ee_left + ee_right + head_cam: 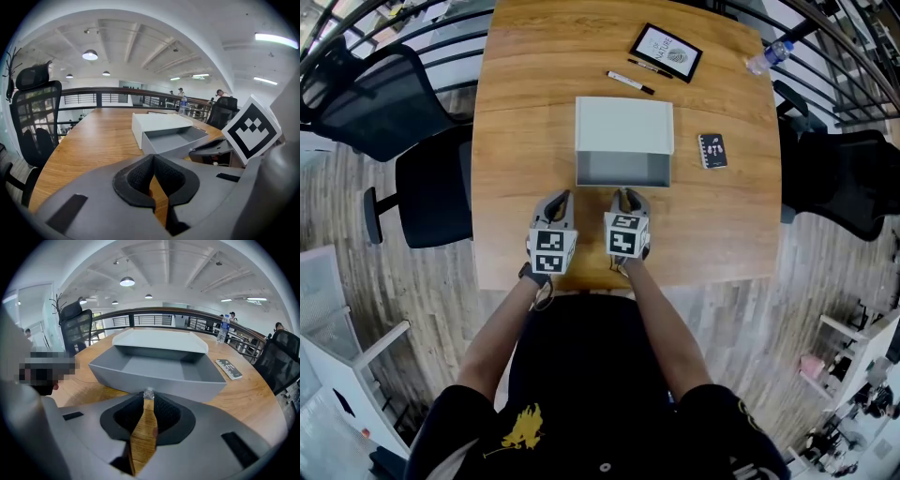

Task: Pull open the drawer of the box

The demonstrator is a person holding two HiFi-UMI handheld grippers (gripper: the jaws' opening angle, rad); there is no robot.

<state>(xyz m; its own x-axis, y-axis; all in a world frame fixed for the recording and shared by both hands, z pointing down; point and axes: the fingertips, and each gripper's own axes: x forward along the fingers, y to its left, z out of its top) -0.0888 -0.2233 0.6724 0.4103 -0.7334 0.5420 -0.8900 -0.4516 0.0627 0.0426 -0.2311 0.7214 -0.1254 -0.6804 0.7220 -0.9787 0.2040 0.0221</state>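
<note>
Warm wooden tabletop point(516, 122) on a railed mezzanine office floor: a person stands at its near edge with a hand-held gripper in each hand, both angled down toward a small box.

The left gripper point(561, 197) hovers over bare wood just short of the box, its dark pads pressed together with nothing between them. Beside it, the right gripper point(148, 400) has its jaws nearly together, pinching the small clear knob point(148, 393) on the front wall of the grey drawer point(154, 369).

That drawer lies directly ahead of the grippers, near the middle of the table. It is drawn well out of the white box point(623, 124) toward the person, and its inside is open to view and empty. Its back end sits under the box's lid.

By the look of it, the pull is largely or wholly done. What seems left is at most a little more travel, then letting go of the knob.

A small dark booklet point(712, 150) lies just right of the box. Farther back lie a black marker point(630, 82) and a framed card point(666, 52), and a water bottle point(766, 56) lies at the far right edge. Black office chairs point(384, 103) and a curved railing ring the table beyond.
</note>
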